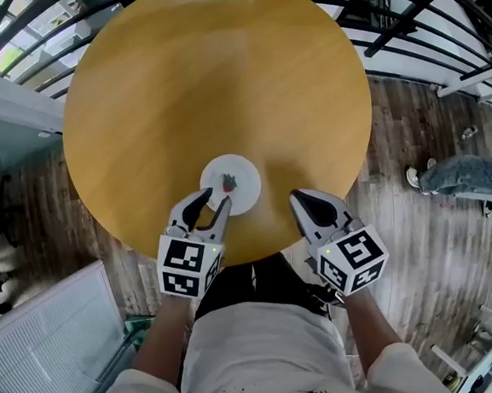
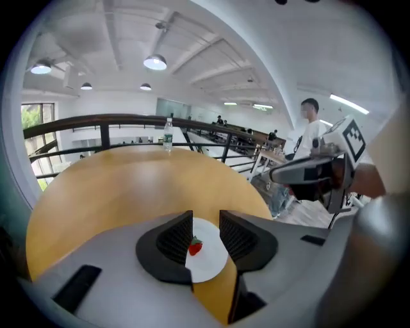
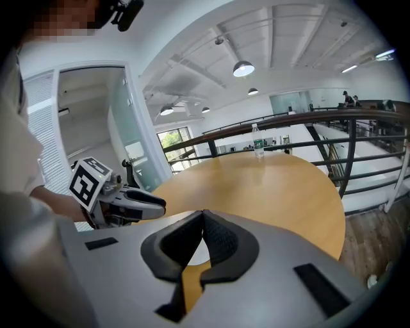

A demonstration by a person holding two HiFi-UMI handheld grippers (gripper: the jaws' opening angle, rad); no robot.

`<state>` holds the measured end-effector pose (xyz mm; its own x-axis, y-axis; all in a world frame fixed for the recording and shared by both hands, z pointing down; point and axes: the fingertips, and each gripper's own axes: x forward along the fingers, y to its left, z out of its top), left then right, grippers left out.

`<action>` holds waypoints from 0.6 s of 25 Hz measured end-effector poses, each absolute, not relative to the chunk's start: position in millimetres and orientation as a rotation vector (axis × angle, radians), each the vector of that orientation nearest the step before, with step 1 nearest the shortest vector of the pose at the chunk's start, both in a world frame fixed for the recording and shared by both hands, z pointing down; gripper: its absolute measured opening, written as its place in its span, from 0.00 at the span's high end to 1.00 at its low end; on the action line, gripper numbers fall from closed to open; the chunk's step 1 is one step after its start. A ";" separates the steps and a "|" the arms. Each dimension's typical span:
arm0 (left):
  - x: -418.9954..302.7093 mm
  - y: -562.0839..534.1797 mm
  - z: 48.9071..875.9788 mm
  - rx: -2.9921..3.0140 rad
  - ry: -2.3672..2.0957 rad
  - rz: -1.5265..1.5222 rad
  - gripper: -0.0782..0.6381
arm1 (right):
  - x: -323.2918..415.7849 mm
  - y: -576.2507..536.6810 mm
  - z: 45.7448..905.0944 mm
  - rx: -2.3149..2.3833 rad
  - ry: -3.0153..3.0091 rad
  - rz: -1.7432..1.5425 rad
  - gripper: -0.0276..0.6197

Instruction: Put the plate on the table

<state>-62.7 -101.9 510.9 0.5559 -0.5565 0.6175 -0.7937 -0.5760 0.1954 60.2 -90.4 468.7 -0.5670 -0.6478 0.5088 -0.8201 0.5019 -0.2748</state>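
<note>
Small round white plate with a red strawberry shape on it [image 1: 242, 173] lies flat on the round wooden table [image 1: 210, 83], so I'd call the placing done. My left gripper [image 2: 205, 224] has its jaws apart, with the plate just below and ahead of them and nothing pinched; it looks let go. My right gripper [image 3: 204, 221] has the plate off to its left and its jaws closed together on nothing, since one gripper is enough for this plate

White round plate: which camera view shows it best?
The head view: the white round plate lies almost whole on the round wooden table. The left gripper view shows part between its jaws, the right gripper view only a sliver.
</note>
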 end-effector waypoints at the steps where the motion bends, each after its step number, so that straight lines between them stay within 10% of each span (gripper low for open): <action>1: -65.1 -98.3 495.7 2.347 -1.111 0.660 0.70 | 59.6 -88.8 459.4 1.223 -2.422 0.689 0.92; 15: -92.2 -40.2 392.0 2.372 -1.261 0.431 0.86 | 47.9 -63.8 369.7 1.190 -2.552 0.502 0.92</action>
<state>-92.2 -40.2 392.0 0.5409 -0.7083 0.4535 -0.8377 -0.5020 0.2152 47.9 -63.8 369.7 -0.6212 -0.6793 0.3908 -0.7767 0.6000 -0.1918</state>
